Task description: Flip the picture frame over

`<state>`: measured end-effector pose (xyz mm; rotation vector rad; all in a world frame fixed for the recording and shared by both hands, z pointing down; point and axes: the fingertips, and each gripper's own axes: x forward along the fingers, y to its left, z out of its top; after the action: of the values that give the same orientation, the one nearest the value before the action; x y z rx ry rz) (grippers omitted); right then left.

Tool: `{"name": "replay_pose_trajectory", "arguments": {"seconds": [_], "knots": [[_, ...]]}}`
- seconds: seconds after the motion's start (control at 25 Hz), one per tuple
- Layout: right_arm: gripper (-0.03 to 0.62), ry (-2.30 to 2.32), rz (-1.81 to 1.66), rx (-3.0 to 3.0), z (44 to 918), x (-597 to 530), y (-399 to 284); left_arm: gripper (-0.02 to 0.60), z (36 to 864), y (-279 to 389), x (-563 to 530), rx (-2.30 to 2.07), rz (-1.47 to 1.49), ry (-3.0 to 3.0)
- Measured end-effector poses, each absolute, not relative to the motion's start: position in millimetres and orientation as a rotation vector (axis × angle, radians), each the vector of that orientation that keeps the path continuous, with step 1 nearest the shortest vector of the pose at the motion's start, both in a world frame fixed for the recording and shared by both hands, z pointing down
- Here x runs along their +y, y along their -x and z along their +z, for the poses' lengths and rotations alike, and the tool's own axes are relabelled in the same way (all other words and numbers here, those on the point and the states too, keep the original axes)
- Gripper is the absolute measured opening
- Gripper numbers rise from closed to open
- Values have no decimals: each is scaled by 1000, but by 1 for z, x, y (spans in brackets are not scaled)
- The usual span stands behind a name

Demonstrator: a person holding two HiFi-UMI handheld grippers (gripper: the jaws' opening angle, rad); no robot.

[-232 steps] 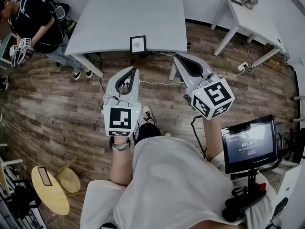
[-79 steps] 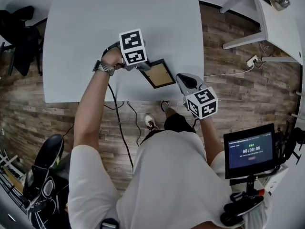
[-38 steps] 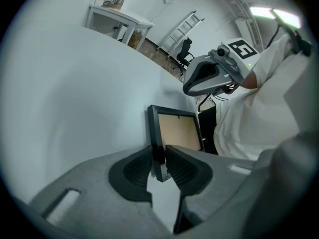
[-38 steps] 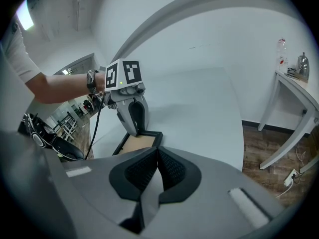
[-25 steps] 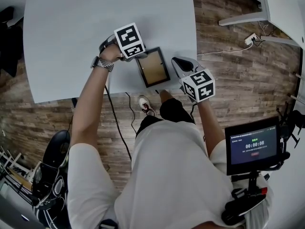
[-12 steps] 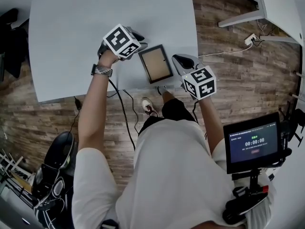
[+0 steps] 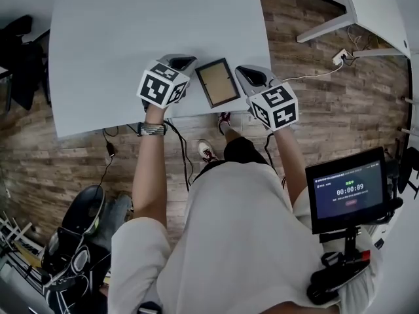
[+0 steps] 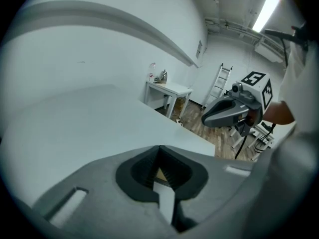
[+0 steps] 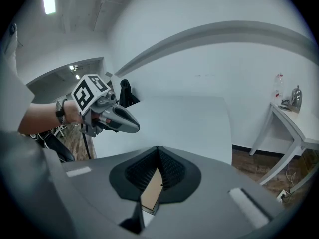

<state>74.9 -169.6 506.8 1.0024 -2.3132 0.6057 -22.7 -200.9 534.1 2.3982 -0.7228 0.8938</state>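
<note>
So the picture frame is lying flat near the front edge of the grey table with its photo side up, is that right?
Not quite. The picture frame does lie flat near the front edge of the grey table, but its plain brown backing faces up, not the photo side. The head view shows it.

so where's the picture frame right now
In the head view the picture frame lies flat, brown backing up, by the near edge of the table, between the left gripper, whose jaws have just closed empty, and the right gripper.
</note>
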Motion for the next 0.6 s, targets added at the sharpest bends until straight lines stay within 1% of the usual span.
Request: {"name": "replay_pose_trajectory", "arguments": {"seconds": [0.24,0.44,0.6], "knots": [[5,-1078,488,-2370,446,-143,-52,3,475,50,-160,-987,935,-2498],[5,-1142,378,-2420,395,-118,-32,5,413,79,-132,-1196,788,-2584],[3,-1169,328,-2457,368,-126,-32,5,383,86,-138,-1292,717,-2622]]}}
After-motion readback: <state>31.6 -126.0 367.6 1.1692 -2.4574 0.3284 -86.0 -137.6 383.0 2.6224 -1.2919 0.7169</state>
